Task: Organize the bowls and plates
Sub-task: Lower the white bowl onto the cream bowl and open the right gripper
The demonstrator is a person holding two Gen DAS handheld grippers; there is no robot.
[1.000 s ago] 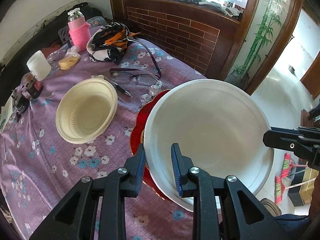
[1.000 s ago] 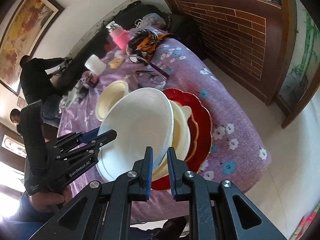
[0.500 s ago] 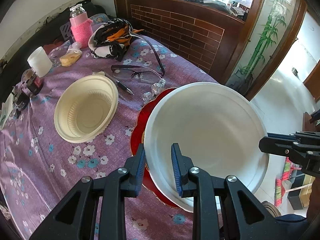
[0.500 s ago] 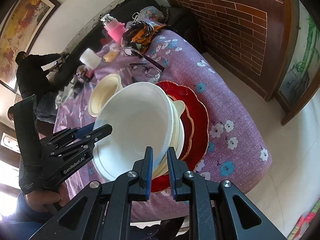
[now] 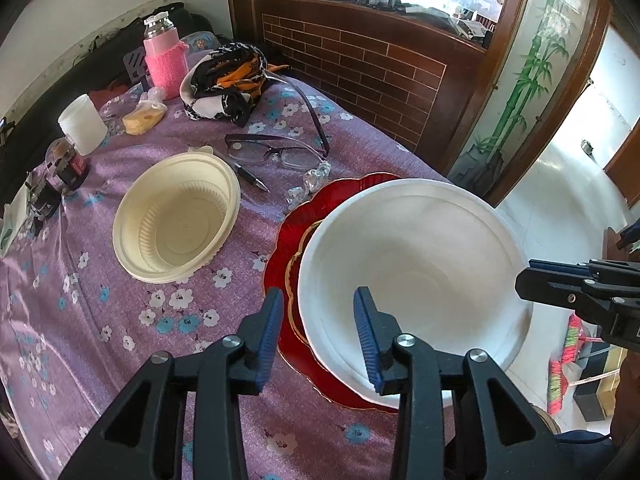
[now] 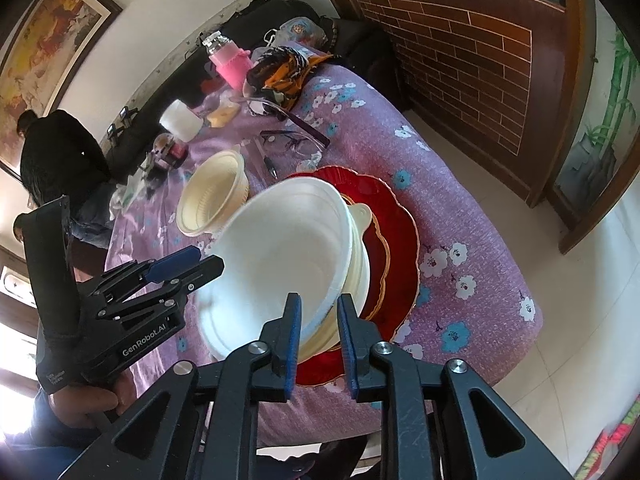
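White bowl [image 5: 412,264] (on red plate [image 6: 396,216]) sits between both just-opening grippers' parted jaws, unpinched.

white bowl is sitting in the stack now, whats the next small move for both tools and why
Probably back both off. The left tool and right tool have just been opening, and their pads stand off the white bowl's rim, which sits nested in the cream bowl on the red plate.

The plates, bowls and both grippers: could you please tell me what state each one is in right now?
white bowl: upright, nested in a cream bowl on the red plate.
loose cream bowl: upright, empty, alone on the cloth.
left gripper: jaws just opened, straddling the white bowl's rim.
right gripper: jaws just opened, rim between them.
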